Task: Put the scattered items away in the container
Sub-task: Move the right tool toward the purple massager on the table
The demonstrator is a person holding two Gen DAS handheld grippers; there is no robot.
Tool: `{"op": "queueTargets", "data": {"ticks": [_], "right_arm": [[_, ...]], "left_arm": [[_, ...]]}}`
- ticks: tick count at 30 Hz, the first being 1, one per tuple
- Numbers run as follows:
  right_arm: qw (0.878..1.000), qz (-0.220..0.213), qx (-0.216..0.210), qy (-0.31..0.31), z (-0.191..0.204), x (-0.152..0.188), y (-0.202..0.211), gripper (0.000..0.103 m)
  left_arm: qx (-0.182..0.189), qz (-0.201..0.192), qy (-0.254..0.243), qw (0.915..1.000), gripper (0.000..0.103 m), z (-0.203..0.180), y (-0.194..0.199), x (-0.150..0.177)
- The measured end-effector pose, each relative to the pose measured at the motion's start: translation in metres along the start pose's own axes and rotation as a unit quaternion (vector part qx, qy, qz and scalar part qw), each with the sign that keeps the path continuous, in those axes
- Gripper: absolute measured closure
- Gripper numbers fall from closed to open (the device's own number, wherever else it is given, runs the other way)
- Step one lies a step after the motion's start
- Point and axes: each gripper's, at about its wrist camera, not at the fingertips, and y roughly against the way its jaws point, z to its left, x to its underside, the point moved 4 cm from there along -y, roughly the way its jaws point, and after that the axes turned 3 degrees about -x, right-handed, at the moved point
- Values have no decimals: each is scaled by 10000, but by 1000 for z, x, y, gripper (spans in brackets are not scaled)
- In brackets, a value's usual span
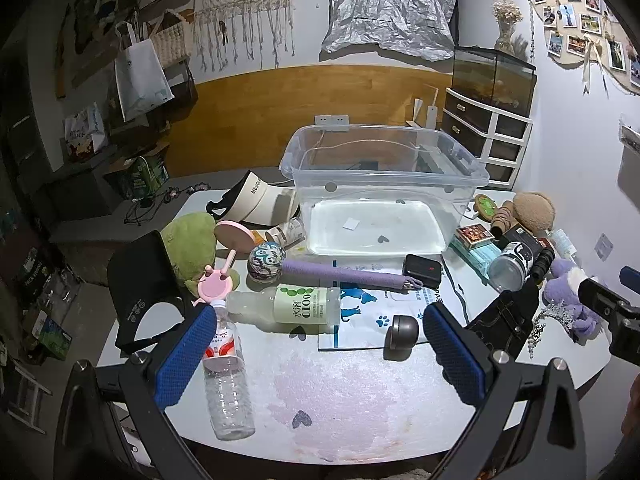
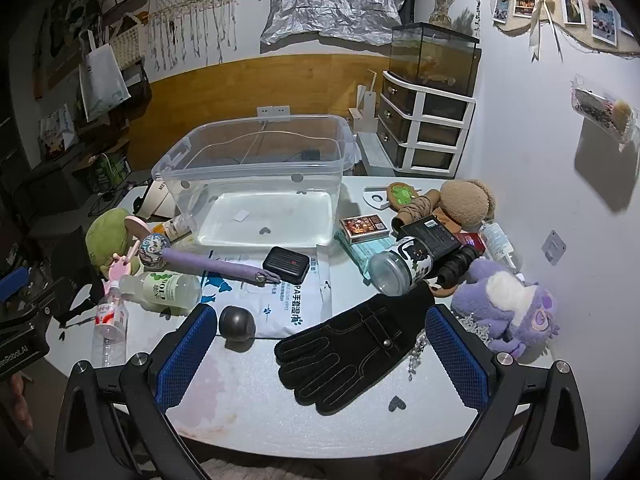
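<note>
Left side of table (image 1: 340, 420): green plush (image 1: 192, 240), pink mirror (image 1: 234, 234), clear water bottle (image 1: 228, 372) lying down, green-label bottle (image 1: 288, 304) on its side, patterned ball (image 1: 267, 262), purple wand (image 1: 348, 276). Centre back: clear plastic bin (image 1: 384, 168), nothing in it but a small white sticker on the floor; all clutter is outside it. In front: black case (image 2: 287, 264), round grey knob (image 2: 237, 322), black glove (image 2: 352, 344). Right: card box (image 2: 364, 228), jar with cat label (image 2: 400, 266) tipped over, brown plush (image 2: 466, 200), purple plush (image 2: 508, 308). Left gripper (image 1: 320, 354) jaws fully spread, holding nothing, left pad just beside the water bottle. Right gripper (image 2: 322, 354) also spread wide, empty, glove between the pads, untouched.
</note>
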Motion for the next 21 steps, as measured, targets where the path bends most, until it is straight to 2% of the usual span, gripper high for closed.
{"op": "queueTargets", "data": {"ticks": [21], "right_arm": [[10000, 12, -35, -42, 0, 1, 0, 0]], "left_arm": [[2, -14, 52, 10000, 0, 2, -2, 1]]}}
